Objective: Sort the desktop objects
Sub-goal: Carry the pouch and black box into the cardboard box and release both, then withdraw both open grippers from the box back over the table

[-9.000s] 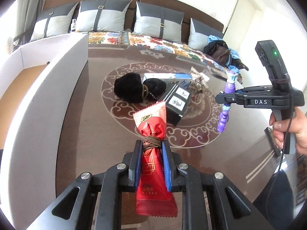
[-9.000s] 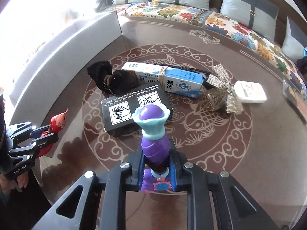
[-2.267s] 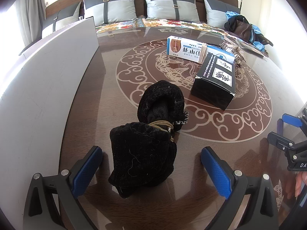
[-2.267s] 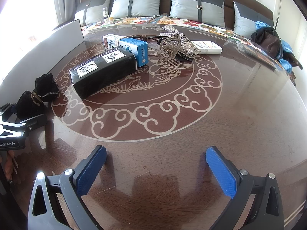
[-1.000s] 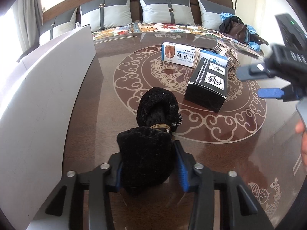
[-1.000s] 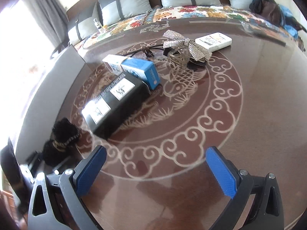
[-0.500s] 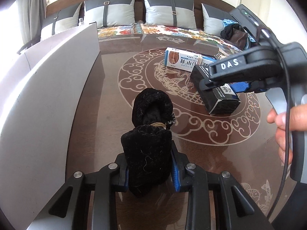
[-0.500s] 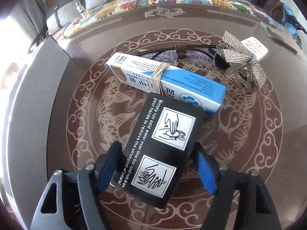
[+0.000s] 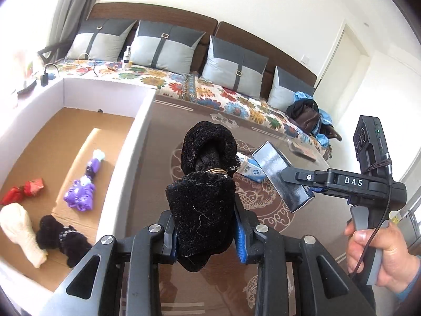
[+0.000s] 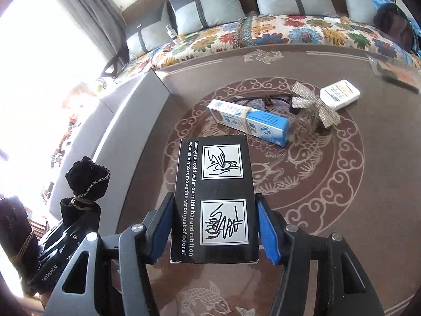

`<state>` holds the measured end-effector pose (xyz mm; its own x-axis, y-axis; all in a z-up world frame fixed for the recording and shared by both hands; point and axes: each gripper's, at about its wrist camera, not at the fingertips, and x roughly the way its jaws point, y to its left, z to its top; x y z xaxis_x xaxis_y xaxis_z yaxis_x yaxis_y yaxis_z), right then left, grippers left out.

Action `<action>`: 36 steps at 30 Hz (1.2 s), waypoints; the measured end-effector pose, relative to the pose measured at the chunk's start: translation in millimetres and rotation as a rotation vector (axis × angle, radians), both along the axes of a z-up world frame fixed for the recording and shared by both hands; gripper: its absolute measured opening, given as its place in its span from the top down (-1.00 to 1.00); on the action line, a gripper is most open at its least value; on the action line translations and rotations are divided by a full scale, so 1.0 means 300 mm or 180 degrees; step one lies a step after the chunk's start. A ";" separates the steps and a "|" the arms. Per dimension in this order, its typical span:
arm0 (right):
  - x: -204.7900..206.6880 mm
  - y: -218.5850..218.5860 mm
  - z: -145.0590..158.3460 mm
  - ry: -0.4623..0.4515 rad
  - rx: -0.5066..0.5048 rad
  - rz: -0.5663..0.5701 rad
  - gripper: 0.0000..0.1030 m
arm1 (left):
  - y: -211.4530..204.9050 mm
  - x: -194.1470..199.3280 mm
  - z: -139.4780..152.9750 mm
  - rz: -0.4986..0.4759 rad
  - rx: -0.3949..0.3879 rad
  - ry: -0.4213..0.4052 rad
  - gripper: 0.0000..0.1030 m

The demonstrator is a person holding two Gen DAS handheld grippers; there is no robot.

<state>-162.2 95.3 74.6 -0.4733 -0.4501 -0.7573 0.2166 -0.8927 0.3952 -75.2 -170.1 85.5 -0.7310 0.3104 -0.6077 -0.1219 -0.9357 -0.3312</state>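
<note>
Left wrist view: the left gripper (image 9: 206, 233) pinches a black fuzzy bundle (image 9: 204, 200) tied at its waist with a tan band; the blue pads press its lower half from both sides, so the upper lobe stands free above the fingers. The bundle is lifted off the table (image 9: 168, 121). At 9 o'clock lies the white-walled collection box (image 9: 126, 158) with a cardboard floor. It already holds a purple toy (image 9: 84, 184), a red wrapper (image 9: 23, 191), a cream-coloured item (image 9: 21, 229) and a second black fuzzy bundle (image 9: 61, 238). Judged from this, the box is the sorting destination, and the held bundle matches the one inside.

Right wrist view: the right gripper (image 10: 214, 230) clamps a black printed box (image 10: 214, 197) across its narrow width, near its rear end, so most of its length projects forward. The box is clear of the tabletop. At 12 to 1 o'clock a blue-and-white carton (image 10: 252, 122) bound with a band, a silver mesh bow (image 10: 315, 106) and a white flat pack (image 10: 340, 93) remain on the table, not yet sorted.

Next move, as a judgement: both loads must travel toward 9 o'clock and clear the box wall before release.
</note>
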 end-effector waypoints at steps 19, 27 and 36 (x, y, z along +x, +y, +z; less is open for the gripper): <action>0.076 -0.976 -0.083 0.0135 -0.0148 0.1307 -0.52 | -0.641 0.071 -0.177 0.1280 -0.0759 -0.0981 -0.36; 0.212 -0.528 -0.050 0.1044 0.0542 0.0780 -1.00 | -0.383 0.125 0.004 0.0795 -0.0406 -0.0306 -0.55; 0.199 0.130 -0.361 0.0532 0.1632 -0.0105 -1.00 | 0.169 0.055 0.012 -0.0214 -0.0456 -0.0240 -0.91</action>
<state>-102.6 134.3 -33.8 -0.6138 -0.0255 -0.7890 0.2078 -0.9694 -0.1304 -58.8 -119.3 89.0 -0.6620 0.2633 -0.7017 -0.1658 -0.9645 -0.2055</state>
